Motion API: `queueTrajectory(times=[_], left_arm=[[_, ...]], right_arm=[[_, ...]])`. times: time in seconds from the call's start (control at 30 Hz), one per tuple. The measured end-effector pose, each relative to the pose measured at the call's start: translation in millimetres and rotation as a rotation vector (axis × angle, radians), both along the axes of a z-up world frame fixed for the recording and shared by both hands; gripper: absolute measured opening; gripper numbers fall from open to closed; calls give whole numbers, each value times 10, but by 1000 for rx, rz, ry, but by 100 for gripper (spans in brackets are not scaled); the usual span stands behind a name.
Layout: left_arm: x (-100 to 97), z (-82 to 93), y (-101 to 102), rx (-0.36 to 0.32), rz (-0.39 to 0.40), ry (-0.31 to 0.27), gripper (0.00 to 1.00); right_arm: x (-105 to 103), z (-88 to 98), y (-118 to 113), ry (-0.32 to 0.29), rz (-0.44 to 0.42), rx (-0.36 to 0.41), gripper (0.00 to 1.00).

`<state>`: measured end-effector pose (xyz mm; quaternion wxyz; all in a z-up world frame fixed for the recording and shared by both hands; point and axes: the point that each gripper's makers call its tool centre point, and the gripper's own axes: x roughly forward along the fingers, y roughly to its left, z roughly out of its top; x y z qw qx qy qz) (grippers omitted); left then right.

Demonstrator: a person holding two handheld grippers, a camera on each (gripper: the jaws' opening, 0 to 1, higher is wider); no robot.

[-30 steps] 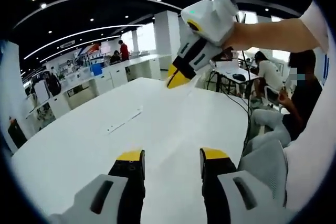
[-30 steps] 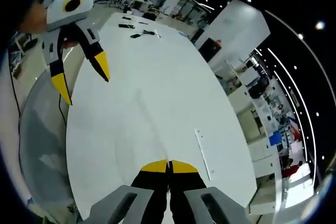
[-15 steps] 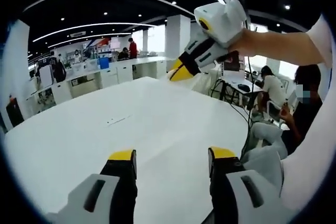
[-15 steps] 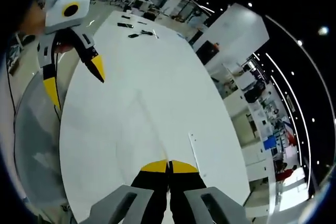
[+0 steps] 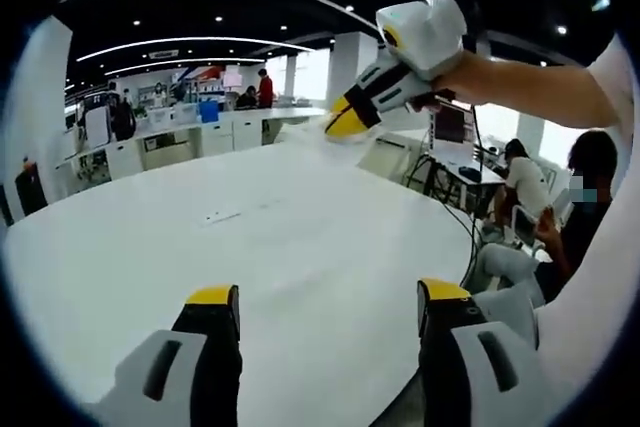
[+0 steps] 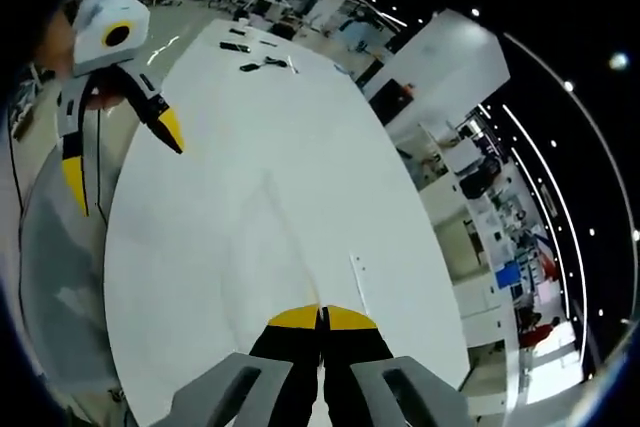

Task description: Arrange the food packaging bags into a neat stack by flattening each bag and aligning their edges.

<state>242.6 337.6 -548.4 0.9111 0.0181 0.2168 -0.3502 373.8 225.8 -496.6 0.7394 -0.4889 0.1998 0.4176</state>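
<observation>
- Your left gripper [image 5: 327,302] hovers over the white counter [image 5: 250,237], fingers spread wide, holding nothing
- Your right gripper [image 6: 321,315] has its fingers pressed together, empty
- I cannot tell where the bags are

No legible text, label, brand, number or sign. The coloured wall panels [image 5: 205,74] at eleven o'clock in the left gripper view are too blurred to read.

Bright open office, white table [image 5: 250,237]
</observation>
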Motion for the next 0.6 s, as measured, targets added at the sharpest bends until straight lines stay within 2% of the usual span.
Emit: queueTrajectory(times=[0.6], left_arm=[[-26, -159, 46, -13, 21, 3, 86]], right_arm=[[268, -296, -28, -29, -27, -16, 0]])
